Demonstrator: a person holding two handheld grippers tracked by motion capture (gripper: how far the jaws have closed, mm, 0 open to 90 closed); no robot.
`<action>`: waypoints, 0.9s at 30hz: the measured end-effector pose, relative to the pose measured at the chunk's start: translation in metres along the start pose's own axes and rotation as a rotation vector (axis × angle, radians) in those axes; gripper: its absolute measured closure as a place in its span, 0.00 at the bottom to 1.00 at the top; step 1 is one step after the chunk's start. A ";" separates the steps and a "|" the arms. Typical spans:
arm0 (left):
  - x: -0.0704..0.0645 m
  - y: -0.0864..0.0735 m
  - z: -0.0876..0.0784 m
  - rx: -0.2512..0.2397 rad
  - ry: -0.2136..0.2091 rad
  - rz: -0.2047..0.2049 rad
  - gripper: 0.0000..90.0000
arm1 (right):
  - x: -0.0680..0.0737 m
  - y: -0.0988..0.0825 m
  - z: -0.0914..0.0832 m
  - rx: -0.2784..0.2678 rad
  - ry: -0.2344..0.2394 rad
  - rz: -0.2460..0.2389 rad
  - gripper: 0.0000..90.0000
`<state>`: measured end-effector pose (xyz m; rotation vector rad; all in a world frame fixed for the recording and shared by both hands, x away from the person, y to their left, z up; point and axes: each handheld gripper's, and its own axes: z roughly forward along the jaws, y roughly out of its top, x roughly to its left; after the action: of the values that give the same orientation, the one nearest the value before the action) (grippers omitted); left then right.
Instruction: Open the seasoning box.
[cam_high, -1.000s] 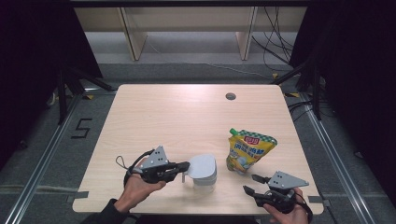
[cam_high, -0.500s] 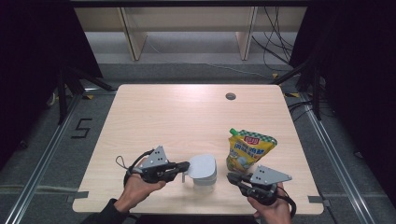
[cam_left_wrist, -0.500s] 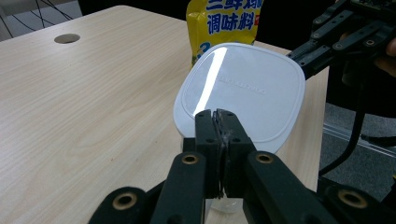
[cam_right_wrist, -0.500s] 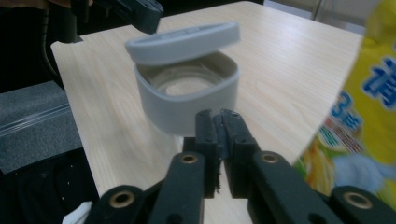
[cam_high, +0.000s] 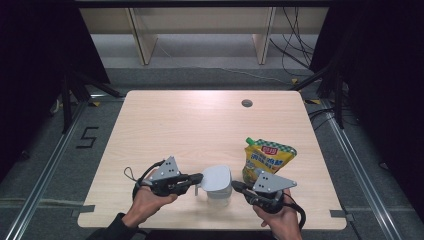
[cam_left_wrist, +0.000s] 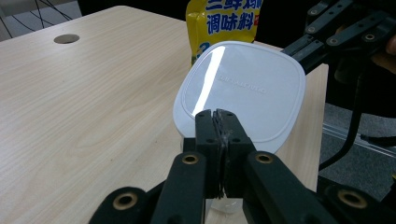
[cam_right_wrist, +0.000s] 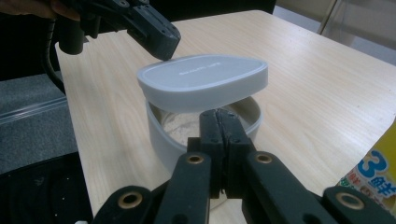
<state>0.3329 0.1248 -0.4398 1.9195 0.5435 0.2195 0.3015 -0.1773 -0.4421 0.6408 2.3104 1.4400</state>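
Observation:
A white tub (cam_high: 220, 196) (cam_right_wrist: 159, 135) of pale powder (cam_right_wrist: 180, 128) stands near the table's front edge. Its rounded white lid (cam_high: 216, 177) (cam_left_wrist: 243, 88) (cam_right_wrist: 201, 79) is raised and tilted above the rim, leaving a gap on the near right side. My left gripper (cam_high: 199, 177) (cam_left_wrist: 217, 116) is shut on the lid's left edge. My right gripper (cam_high: 235, 185) (cam_right_wrist: 218, 115) is shut, with nothing visible between its jaws. Its tips sit at the tub's right rim, just under the lid. A yellow seasoning pouch (cam_high: 268, 156) (cam_left_wrist: 219, 23) lies behind the right gripper.
The wooden table (cam_high: 190, 125) has a round cable hole (cam_high: 246, 103) (cam_left_wrist: 66, 38) near its far edge. Its front edge (cam_high: 200, 227) runs just below both hands. Dark floor and metal rails surround it, with shelving behind.
My right gripper has moved left and a little up from the front right corner to the tub's rim, and its jaws have shut. The left gripper and the lid have not moved.

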 end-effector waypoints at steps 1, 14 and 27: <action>0.000 0.000 0.000 -0.001 0.002 -0.005 0.96 | -0.001 0.001 0.001 0.009 0.009 -0.020 1.00; -0.002 -0.027 -0.020 0.043 0.001 0.008 0.72 | 0.005 0.018 0.007 -0.001 0.010 -0.072 0.98; -0.002 -0.060 -0.022 0.137 0.002 -0.065 0.43 | 0.012 0.035 0.017 -0.020 0.018 -0.117 0.97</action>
<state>0.3062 0.1613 -0.4855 2.0308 0.6345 0.1453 0.3071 -0.1449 -0.4188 0.4798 2.3025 1.4190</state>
